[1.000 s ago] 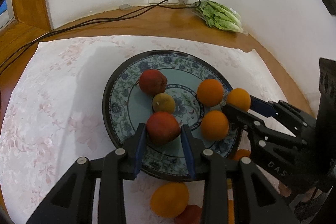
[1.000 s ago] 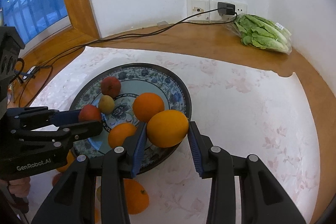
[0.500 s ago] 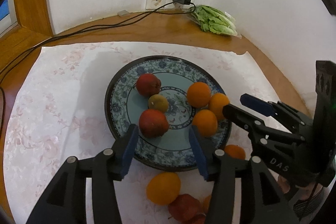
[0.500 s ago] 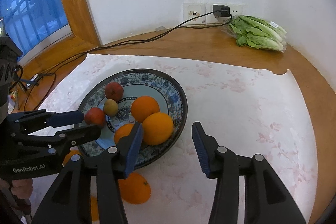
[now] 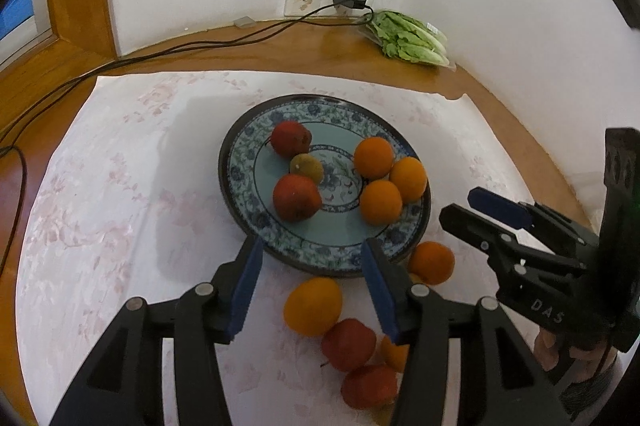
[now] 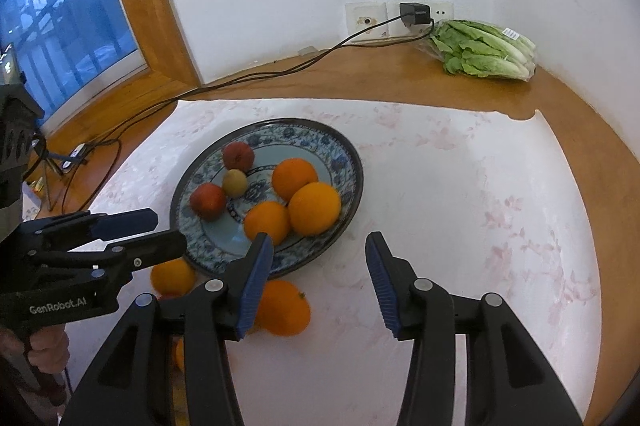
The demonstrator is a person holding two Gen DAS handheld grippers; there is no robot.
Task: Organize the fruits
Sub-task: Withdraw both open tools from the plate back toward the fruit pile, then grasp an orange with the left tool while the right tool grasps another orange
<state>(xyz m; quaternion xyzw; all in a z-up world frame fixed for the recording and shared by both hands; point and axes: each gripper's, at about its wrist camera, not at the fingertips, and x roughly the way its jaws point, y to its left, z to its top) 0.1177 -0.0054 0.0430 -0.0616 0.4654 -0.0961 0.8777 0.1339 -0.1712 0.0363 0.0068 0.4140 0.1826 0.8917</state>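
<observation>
A blue patterned plate (image 5: 240, 162) sits mid-cloth on the wooden surface (image 5: 280, 42), gathering the fruit. On it: three oranges (image 5: 381, 201) clustered at 3 o'clock, two red fruits (image 5: 297, 197) at 9 o'clock, one small greenish fruit (image 5: 306, 167) between them, sorted by kind. Off the plate at 6 o'clock lie at least three loose oranges (image 5: 313, 305) and two red fruits (image 5: 349, 343), apparently awaiting pickup. The left gripper (image 5: 311, 286) and right gripper (image 6: 319, 282) have just opened; their fingers stand apart, holding nothing.
</observation>
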